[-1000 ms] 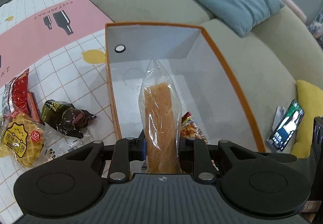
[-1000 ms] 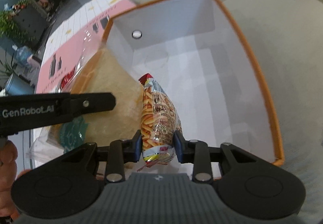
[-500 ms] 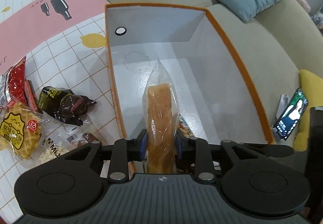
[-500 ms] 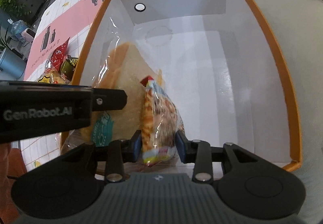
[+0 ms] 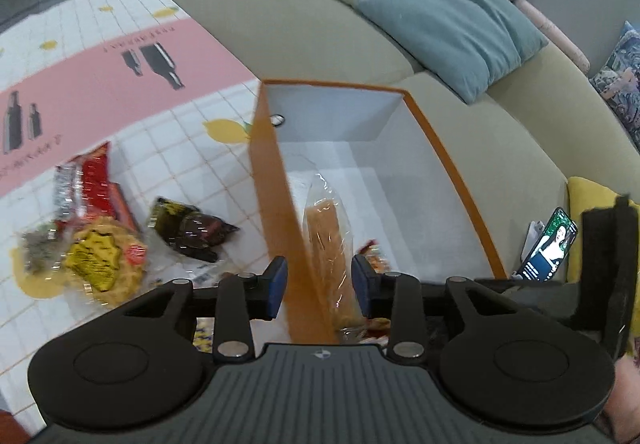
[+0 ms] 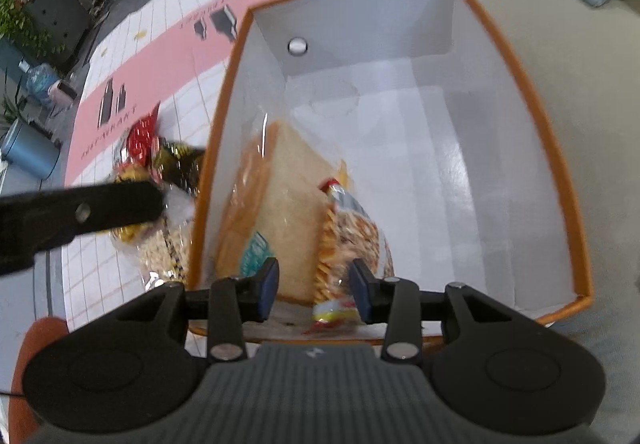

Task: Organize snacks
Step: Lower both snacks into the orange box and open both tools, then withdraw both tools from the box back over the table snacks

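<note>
Both grippers have just let go: a second ago the left gripper [image 5: 318, 286] pinched the bagged bread [image 6: 280, 212] and the right gripper [image 6: 313, 289] pinched the stick-snack packet [image 6: 352, 228], and now both pairs of jaws have been opening and stand spread, pads clear of the wrappers. Bread and packet lean together at the near end of the orange box [image 6: 560, 180], so this pair looks delivered, while more snacks [image 5: 100, 256] wait on the tablecloth [image 5: 120, 92]. Both grippers point steeply down, the left one now straddling the box's left wall
</note>
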`<state>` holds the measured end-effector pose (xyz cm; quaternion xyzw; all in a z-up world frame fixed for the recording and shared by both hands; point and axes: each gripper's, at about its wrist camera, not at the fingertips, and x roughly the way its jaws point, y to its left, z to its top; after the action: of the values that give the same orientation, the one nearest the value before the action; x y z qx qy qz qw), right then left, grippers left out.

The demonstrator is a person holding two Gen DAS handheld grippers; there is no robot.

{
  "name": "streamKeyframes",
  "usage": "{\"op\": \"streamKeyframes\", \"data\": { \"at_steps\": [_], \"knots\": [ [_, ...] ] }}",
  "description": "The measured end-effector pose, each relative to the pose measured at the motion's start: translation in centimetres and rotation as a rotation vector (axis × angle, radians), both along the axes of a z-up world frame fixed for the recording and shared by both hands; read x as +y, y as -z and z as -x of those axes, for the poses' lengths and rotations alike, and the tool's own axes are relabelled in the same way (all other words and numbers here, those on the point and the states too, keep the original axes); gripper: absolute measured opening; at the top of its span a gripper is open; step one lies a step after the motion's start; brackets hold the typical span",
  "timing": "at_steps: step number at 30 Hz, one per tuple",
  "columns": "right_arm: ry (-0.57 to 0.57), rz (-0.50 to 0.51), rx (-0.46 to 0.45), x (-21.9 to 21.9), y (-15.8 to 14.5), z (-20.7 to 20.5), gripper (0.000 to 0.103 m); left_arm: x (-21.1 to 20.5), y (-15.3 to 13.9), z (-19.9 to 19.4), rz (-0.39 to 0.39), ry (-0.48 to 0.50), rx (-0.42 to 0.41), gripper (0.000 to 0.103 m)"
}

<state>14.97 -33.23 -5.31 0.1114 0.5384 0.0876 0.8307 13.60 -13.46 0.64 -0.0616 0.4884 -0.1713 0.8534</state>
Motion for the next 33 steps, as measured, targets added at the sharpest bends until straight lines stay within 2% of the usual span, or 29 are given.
{"op": "streamKeyframes", "data": {
  "at_steps": [5,6,8,12,14,19,22,24,27,30,33],
  "knots": [
    [0.017,-0.087,-0.038,0.6,-1.0,0.4,0.035,2.1,-0.5,1.1,0.002,-0.041,-0.013,0.042],
    [0.012,-0.09,-0.03,0.9,-0.9,0.4,0.033,2.4,-0.6,1.2,0.003,-0.046,-0.014,0.043],
    [0.003,-0.078,-0.019,1.6,-0.3,0.4,0.02,2.9,-0.7,1.6,0.003,-0.056,-0.018,0.043],
    [0.024,-0.063,0.037,2.0,1.7,-0.1,0.015,4.3,-1.0,2.4,0.008,-0.075,-0.028,0.043],
    [0.026,-0.045,0.038,2.2,2.4,-0.3,0.005,4.8,-1.1,2.8,0.009,-0.08,-0.031,0.043],
    [0.042,-0.011,0.04,2.7,2.1,-0.3,0.008,6.2,-1.7,3.8,0.008,-0.08,-0.061,0.044],
    [0.032,0.009,-0.024,3.4,0.1,0.9,0.012,7.4,-2.4,4.4,-0.005,-0.092,-0.09,0.044],
    [0.011,0.025,-0.103,4.3,-1.8,2.1,0.013,8.3,-2.9,4.8,-0.011,-0.103,-0.113,0.044],
    [-0.01,-0.007,-0.216,5.7,-4.0,4.0,0.013,9.8,-3.1,5.2,-0.02,-0.132,-0.132,0.045],
    [-0.045,-0.036,-0.321,7.9,-5.2,5.8,0.013,10.9,-2.6,5.5,-0.041,-0.153,-0.136,0.049],
    [-0.086,-0.029,-0.384,10.5,-5.1,7.0,0.013,12.0,-1.5,5.8,-0.043,-0.162,-0.126,0.05]
  ]
}}
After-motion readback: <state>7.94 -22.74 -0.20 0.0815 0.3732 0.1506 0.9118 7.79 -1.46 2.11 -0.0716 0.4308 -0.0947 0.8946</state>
